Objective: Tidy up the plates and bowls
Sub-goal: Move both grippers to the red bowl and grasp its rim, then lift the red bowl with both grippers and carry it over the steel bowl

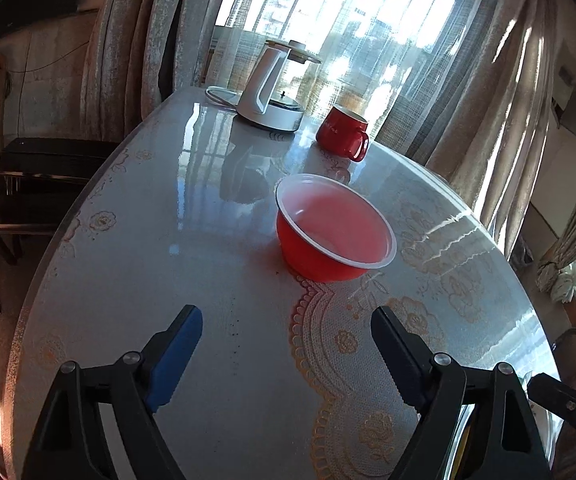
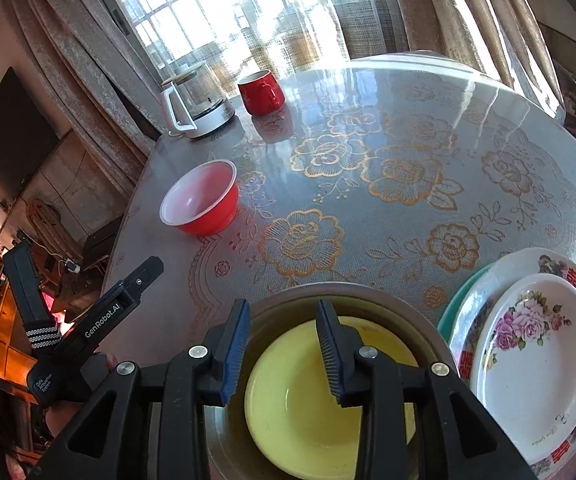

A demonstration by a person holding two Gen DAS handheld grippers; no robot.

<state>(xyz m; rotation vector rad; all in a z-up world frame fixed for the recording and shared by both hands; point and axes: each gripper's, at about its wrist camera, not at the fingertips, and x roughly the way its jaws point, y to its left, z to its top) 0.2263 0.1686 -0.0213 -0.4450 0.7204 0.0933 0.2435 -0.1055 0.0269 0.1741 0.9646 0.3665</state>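
A red bowl (image 1: 334, 230) with a white inside stands alone on the round table; it also shows in the right wrist view (image 2: 201, 200). My left gripper (image 1: 285, 318) is open and empty, a short way in front of the bowl. My right gripper (image 2: 281, 308) is open and empty above a yellow bowl (image 2: 308, 400) nested in a metal bowl (image 2: 352, 294). To the right lies a stack of plates: a small floral plate (image 2: 536, 360) on a larger patterned plate (image 2: 528, 264) on a teal plate (image 2: 454, 308).
A white electric kettle (image 1: 271, 92) and a red mug (image 1: 342, 132) stand at the table's far side by the curtained window. The table (image 1: 167, 240) has a glossy floral cover. The left gripper's body (image 2: 99, 316) shows at the left of the right wrist view.
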